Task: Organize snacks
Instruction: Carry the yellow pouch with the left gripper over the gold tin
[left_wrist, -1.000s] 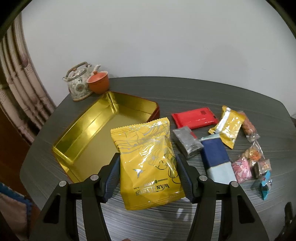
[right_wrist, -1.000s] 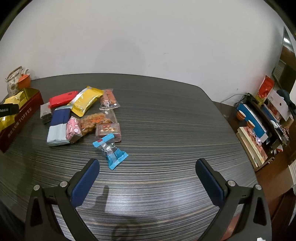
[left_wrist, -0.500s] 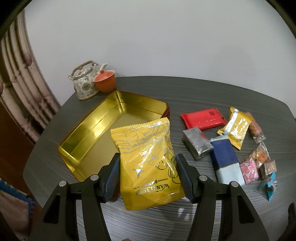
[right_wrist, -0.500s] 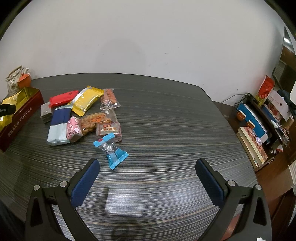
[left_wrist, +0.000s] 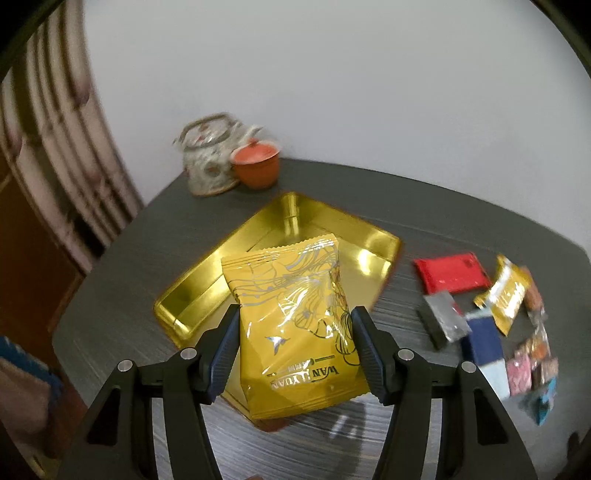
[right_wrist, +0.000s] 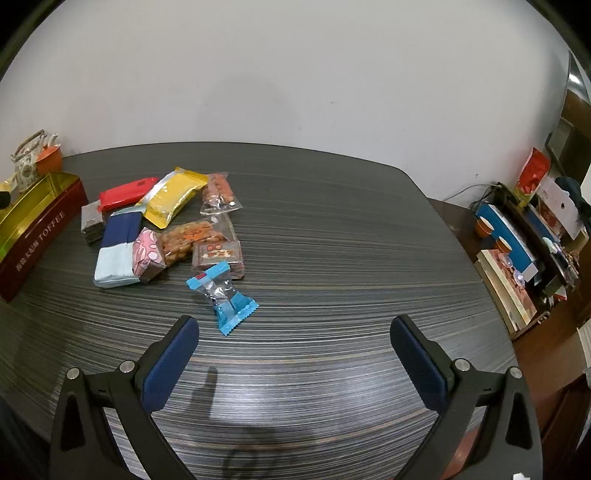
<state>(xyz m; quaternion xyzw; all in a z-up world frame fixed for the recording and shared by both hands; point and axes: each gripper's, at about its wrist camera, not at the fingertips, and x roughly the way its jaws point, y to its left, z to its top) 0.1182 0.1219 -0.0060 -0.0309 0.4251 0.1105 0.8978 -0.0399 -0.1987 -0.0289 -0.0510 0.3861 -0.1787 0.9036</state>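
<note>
My left gripper (left_wrist: 293, 350) is clamped on a yellow snack bag (left_wrist: 295, 325), one pad pressing each side, and I hold it in the air over the near end of the gold tin (left_wrist: 380, 243). The tin lies open on the dark table (right_wrist: 332, 229); what I can see of its shiny floor holds nothing, though the bag hides part of it. In the right wrist view the tin's outer wall is dark red with the word TOFFEE on it.

Beyond the tin's far corner stand one patterned teapot (left_wrist: 210, 162) and one orange cup (left_wrist: 256, 166), touching each other. Right of the tin lies a loose cluster of snacks: one red packet (right_wrist: 127, 192), one grey packet (right_wrist: 92, 221) closest to the tin, one long yellow pouch (right_wrist: 173, 197), one dark blue and pale blue pack (right_wrist: 116, 251), one pink sweet (right_wrist: 146, 251), three clear bags of orange and brown bits, and one blue-ended candy (right_wrist: 223, 295) lying a little apart from the cluster.

My right gripper (right_wrist: 295, 365) has its fingers wide apart with nothing between them, above bare table near the blue-ended candy.
</note>
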